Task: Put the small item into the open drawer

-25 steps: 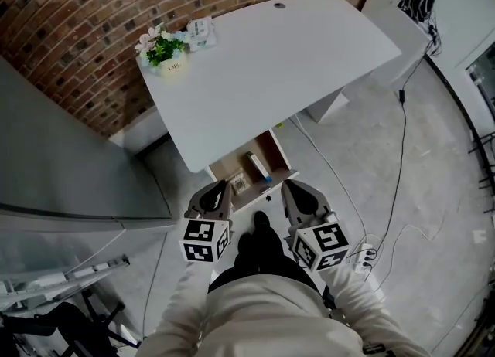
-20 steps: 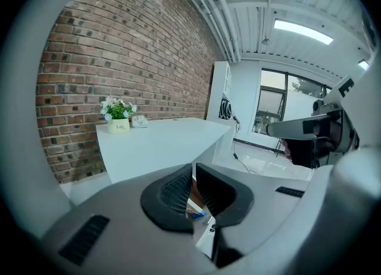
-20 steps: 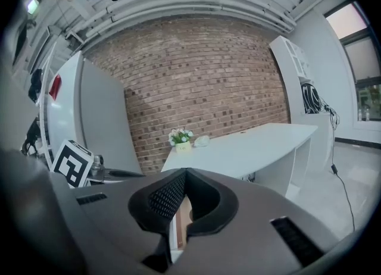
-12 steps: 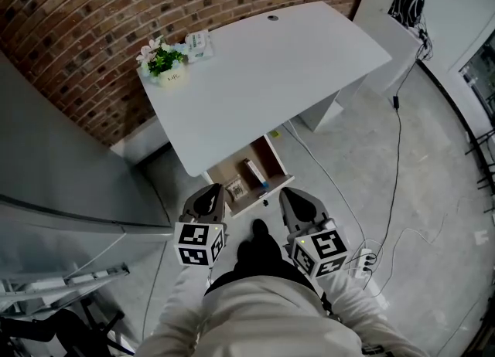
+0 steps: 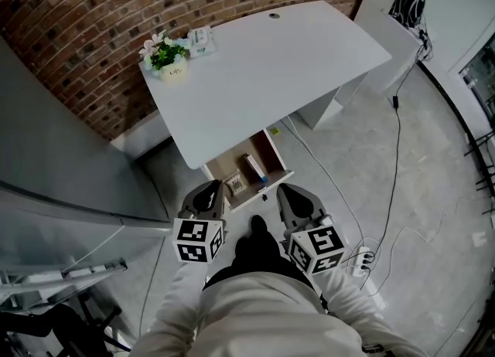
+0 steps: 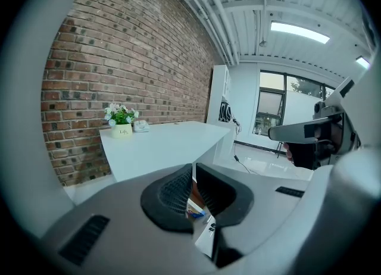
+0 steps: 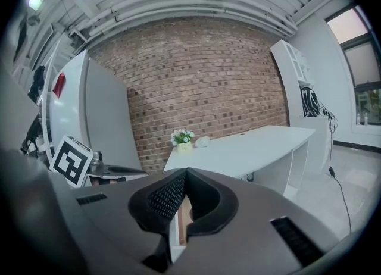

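White curved-top desk point(image 5: 271, 69) stands against a red brick wall point(image 5: 85, 15). An open wood-lined drawer point(image 5: 274, 152) juts from under the desk's near edge.

The small square patterned item point(image 5: 237, 184) lies inside the drawer, on its left side, beside a narrow white box with a blue end point(image 5: 256, 167).

The grey left gripper point(image 5: 215, 187) hangs just off the desk's near edge, by the drawer's left front corner. Its pads are pressed together with nothing between them.

The grey right gripper point(image 5: 286, 190) is off the same edge, by the drawer's right front corner, also closed and empty.

A cream pot of flowers point(image 5: 168, 60) sits at the desk's far left corner.
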`<state>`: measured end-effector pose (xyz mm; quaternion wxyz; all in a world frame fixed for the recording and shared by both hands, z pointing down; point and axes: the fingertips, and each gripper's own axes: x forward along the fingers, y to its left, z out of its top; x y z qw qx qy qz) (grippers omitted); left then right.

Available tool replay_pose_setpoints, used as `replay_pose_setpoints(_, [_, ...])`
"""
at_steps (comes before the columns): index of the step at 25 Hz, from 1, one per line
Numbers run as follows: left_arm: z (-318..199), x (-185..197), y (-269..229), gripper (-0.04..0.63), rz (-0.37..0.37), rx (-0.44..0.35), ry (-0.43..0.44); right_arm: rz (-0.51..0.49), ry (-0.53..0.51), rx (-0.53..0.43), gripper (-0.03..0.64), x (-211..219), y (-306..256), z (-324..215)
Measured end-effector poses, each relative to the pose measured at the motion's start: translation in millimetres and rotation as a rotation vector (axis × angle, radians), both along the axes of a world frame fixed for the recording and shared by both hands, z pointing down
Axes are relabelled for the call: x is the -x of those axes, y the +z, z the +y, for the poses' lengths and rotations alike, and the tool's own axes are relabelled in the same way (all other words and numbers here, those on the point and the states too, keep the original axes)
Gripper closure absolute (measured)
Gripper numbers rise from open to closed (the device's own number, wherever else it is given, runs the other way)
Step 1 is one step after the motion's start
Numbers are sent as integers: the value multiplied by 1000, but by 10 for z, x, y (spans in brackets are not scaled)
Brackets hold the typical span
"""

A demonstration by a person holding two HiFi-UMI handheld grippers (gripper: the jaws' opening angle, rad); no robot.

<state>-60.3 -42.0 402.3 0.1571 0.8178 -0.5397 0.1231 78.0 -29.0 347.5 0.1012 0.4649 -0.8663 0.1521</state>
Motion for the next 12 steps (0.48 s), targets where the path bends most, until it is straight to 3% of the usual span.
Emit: replay_pose_setpoints(12, [53, 139, 7, 561, -6, 2, -34, -1, -13, -1, 591, 82, 48, -5])
